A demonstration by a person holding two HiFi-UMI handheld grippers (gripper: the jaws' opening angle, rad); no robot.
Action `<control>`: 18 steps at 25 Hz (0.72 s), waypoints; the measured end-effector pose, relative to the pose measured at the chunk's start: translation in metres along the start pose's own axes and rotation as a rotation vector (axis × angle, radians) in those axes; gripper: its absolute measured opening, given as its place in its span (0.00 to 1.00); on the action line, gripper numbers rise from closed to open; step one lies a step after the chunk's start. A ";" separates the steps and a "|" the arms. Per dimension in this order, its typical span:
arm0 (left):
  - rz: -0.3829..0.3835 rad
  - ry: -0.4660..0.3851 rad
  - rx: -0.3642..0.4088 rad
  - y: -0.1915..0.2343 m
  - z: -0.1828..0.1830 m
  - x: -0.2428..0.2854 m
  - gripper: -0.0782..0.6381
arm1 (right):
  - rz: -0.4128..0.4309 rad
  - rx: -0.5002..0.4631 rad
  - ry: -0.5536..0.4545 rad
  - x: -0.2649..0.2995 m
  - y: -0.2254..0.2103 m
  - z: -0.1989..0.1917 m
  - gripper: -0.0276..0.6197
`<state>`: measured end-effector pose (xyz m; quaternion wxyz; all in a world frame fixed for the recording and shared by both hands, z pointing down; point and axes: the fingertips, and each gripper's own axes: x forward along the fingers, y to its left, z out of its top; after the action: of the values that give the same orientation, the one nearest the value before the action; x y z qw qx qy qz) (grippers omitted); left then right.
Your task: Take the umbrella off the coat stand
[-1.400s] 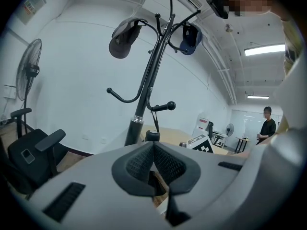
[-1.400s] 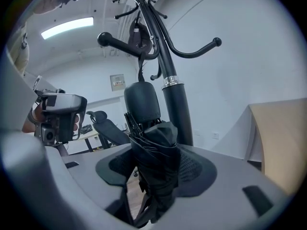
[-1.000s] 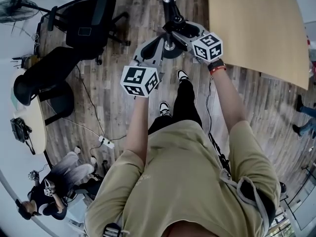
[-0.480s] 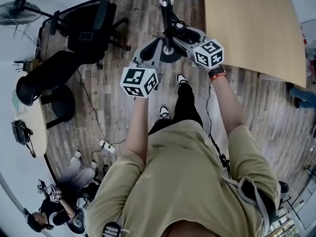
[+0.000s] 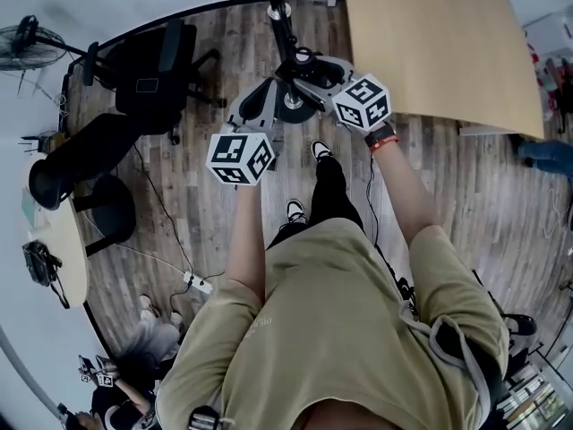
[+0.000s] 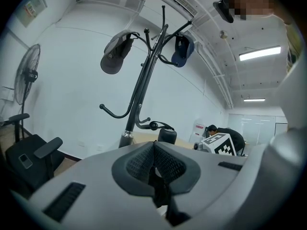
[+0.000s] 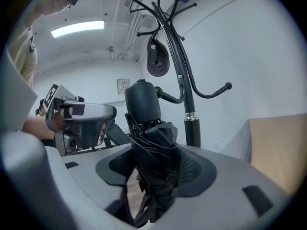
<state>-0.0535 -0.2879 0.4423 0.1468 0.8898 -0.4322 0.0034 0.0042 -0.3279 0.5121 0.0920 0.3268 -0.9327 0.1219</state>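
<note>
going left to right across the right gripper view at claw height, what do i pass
left claw → folded black umbrella → coat stand pole → tan tabletop

A folded black fabric umbrella (image 7: 152, 157) stands between the dark, mesh-textured pads (image 7: 194, 169) of the matt grey plastic right gripper (image 7: 154, 174). Beyond the jaws, the black metal coat stand (image 7: 184, 75) has a silver collar. The gripper's white cube (image 5: 363, 101) carries black square markers. To its right is a pale tan wooden tabletop (image 5: 439, 43).
</note>
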 end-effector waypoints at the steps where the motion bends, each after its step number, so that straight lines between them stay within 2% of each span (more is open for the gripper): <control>1: 0.001 -0.004 0.000 -0.002 0.001 -0.001 0.14 | 0.006 -0.002 0.001 -0.002 0.004 0.001 0.43; 8: 0.003 -0.028 0.017 -0.014 0.013 -0.015 0.14 | 0.005 0.009 -0.019 -0.023 0.025 0.010 0.43; 14: 0.004 -0.033 0.030 -0.015 0.024 -0.041 0.14 | -0.071 0.046 -0.033 -0.038 0.039 0.023 0.43; 18: 0.007 -0.042 0.037 -0.022 0.031 -0.061 0.14 | -0.153 0.061 -0.049 -0.057 0.053 0.033 0.43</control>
<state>-0.0785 -0.2358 0.3988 0.1210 0.8908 -0.4379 -0.0067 0.0116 -0.2642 0.4577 0.0682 0.4028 -0.9028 0.1347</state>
